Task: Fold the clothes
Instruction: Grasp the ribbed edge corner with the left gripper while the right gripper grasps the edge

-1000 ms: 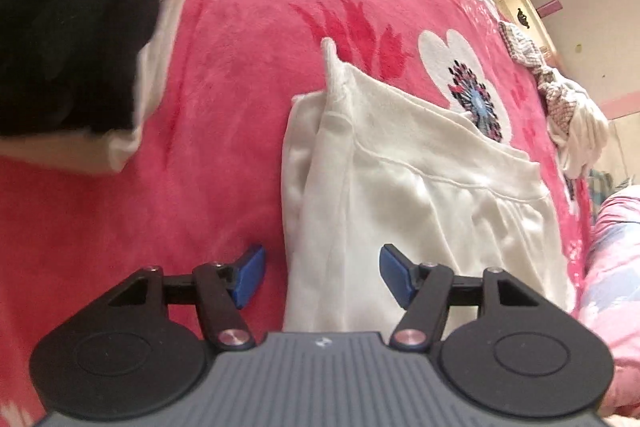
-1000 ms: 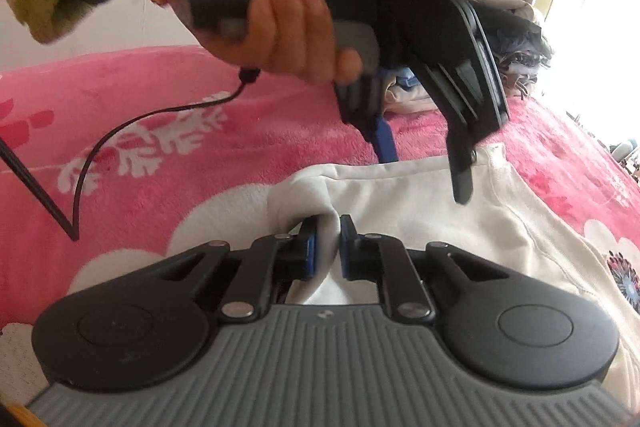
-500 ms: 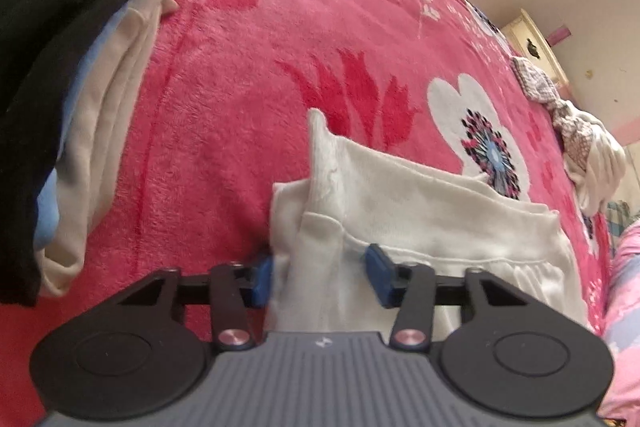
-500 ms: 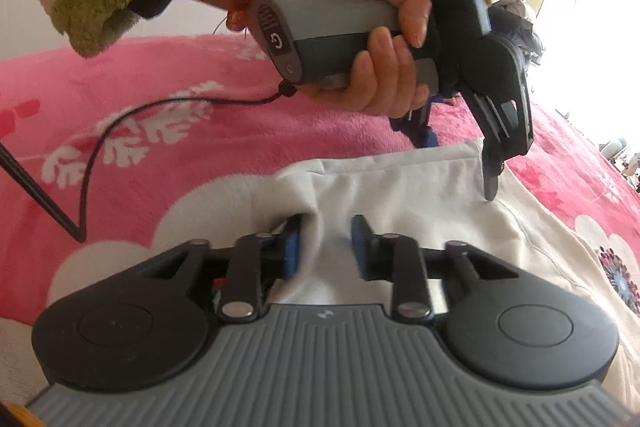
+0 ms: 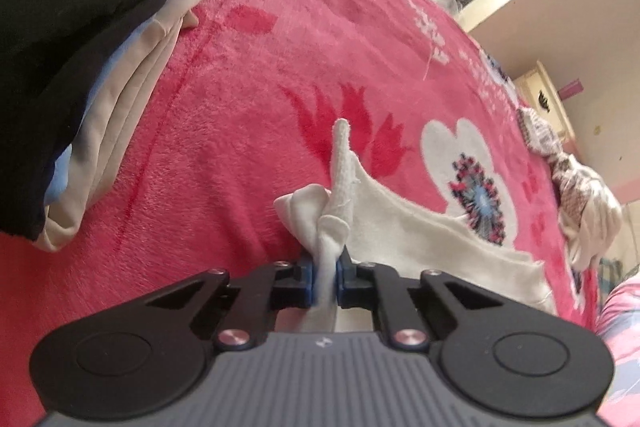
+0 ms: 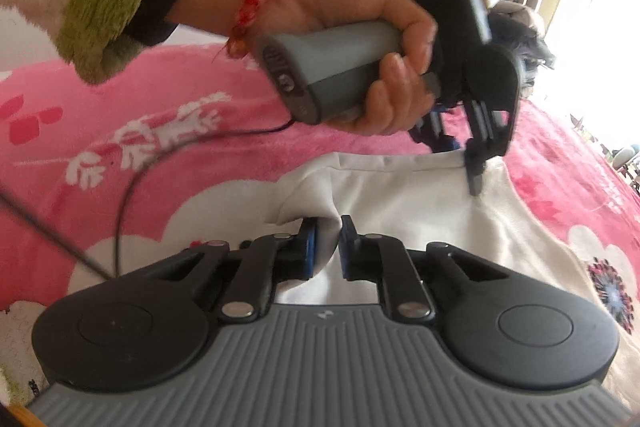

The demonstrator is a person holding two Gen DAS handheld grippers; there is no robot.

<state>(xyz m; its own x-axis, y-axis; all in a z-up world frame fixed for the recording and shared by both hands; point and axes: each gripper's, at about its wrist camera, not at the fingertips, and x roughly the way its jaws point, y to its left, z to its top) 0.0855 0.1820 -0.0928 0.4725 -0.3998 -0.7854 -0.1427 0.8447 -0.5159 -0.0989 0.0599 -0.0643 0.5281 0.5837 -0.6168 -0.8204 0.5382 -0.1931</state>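
Observation:
A white garment (image 5: 432, 239) lies spread on the pink floral blanket (image 5: 248, 115). My left gripper (image 5: 327, 277) is shut on a bunched corner of it, and a ribbed strip sticks up past the pads. In the right wrist view the garment (image 6: 420, 203) stretches between both tools. My right gripper (image 6: 327, 245) is shut on a fold at its near edge. The left gripper (image 6: 456, 149), held by a hand (image 6: 360, 39) with a red bead bracelet, pinches the far edge.
A stack of black, beige and blue clothes (image 5: 100, 39) sits at the left of the blanket. More crumpled clothes (image 5: 576, 187) lie at the right edge. A black cable (image 6: 132, 171) trails over the blanket. Furniture and clutter stand beyond the bed.
The left gripper moved forward over the garment's corner and shut on it, bunching the cloth. The right gripper's fingers widened half a second ago and have since shut on the fold again.

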